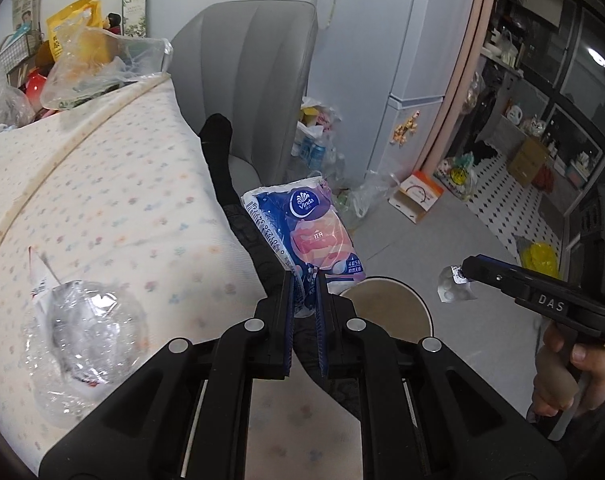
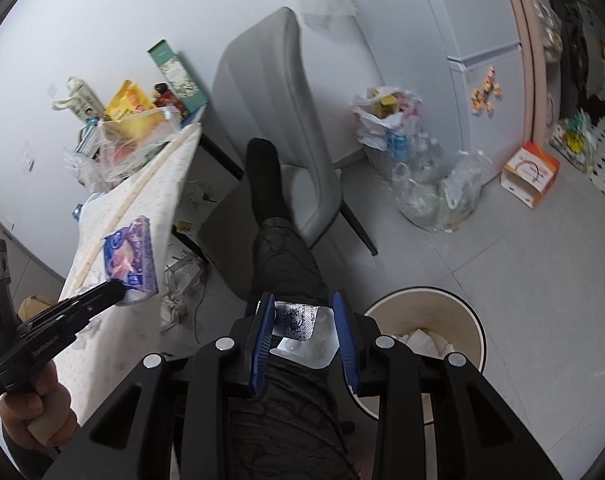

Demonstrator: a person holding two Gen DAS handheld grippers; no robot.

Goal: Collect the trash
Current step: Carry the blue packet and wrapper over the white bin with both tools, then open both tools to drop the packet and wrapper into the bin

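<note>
My left gripper is shut on a blue and pink Vinda tissue pack, held in the air past the table edge and above the person's leg. It also shows in the right wrist view. My right gripper is shut on a silver pill blister pack, seen from the left wrist view too. A beige round trash bin with white paper inside stands on the floor just right of the right gripper, and under both grippers in the left wrist view.
A table with a dotted cloth carries a crumpled clear plastic wrapper, a clear bag and clutter at the back. A grey chair stands ahead. Plastic bags with bottles and an orange box lie on the floor by the fridge.
</note>
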